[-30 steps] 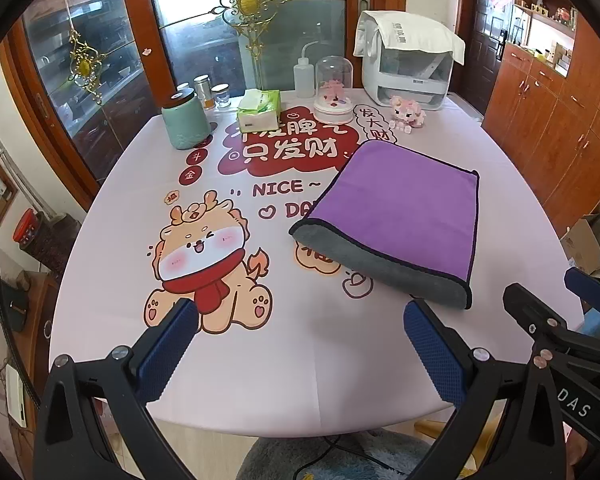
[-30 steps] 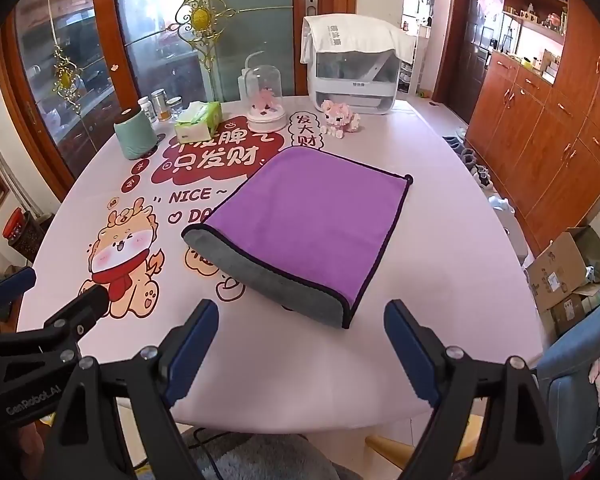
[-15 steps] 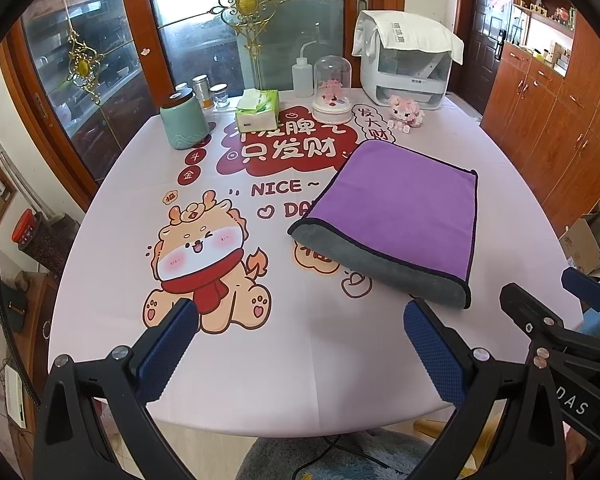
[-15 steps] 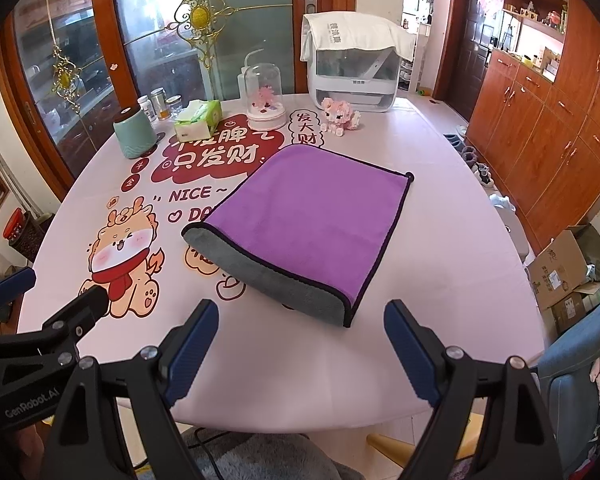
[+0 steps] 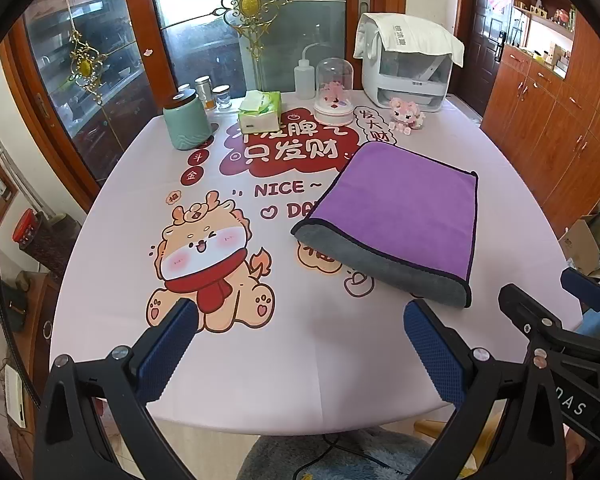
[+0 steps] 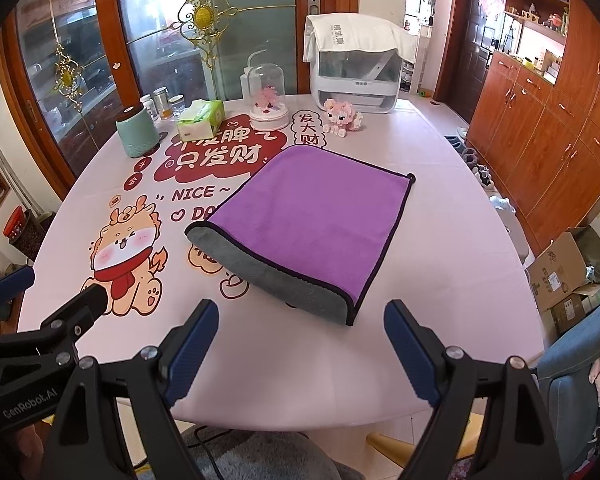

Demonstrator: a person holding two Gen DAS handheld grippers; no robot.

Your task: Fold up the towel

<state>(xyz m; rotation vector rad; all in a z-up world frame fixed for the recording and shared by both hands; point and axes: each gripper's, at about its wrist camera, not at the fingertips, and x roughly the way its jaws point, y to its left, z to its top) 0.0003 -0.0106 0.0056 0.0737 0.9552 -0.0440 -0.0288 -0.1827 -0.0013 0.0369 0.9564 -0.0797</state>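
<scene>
Towel (image 6: 312,224), purple with a grey underside and dark piping, lies folded flat on the tablecloth (image 6: 440,208); left gripper (image 5: 300,344) and right gripper (image 6: 300,340) hover spread wide, empty.

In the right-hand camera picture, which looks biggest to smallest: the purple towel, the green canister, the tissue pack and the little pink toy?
1. purple towel, nearest the camera
2. green canister
3. tissue pack
4. pink toy

The tissue pack and pink toy look close in size, so their order is unsure.

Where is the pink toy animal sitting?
In the right wrist view, the pink toy animal sits at the table's far side, between the glass dome and the white appliance.
</scene>
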